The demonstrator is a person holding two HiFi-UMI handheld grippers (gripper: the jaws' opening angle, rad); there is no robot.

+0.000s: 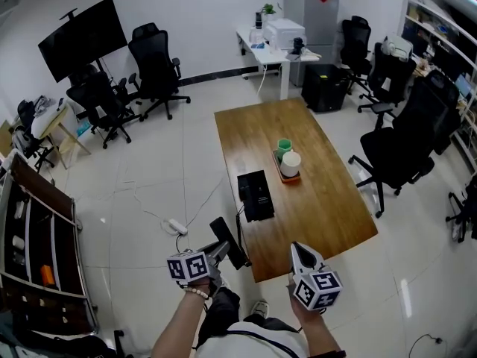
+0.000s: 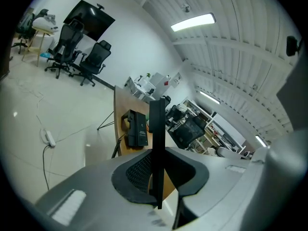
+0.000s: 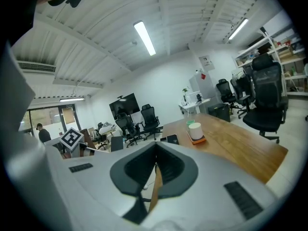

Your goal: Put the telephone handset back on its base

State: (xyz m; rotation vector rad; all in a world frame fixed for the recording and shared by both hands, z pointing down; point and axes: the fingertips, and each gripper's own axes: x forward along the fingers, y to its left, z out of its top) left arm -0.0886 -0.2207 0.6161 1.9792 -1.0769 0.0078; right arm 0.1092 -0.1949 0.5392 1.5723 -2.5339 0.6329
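Handset (image 1: 228, 241) of the telephone, black and slim, is clamped between the jaws of the left gripper (image 1: 216, 253). It is held in the air just off the near edge of the wooden worktop (image 1: 328, 200). In the left gripper view it shows edge-on, standing upright between the dark pads. The telephone base (image 1: 255, 195) lies flat on the worktop near its left edge, apart from the handset and a little beyond it. A coiled cord (image 2: 116, 147) hangs from the base over the worktop's edge. The right gripper (image 1: 300, 253) hovers over the worktop's near edge with its jaws together and nothing between them. Further along the worktop an orange tray (image 1: 289, 177) carries a white cup (image 1: 291, 162) and a green cup (image 1: 284, 146).
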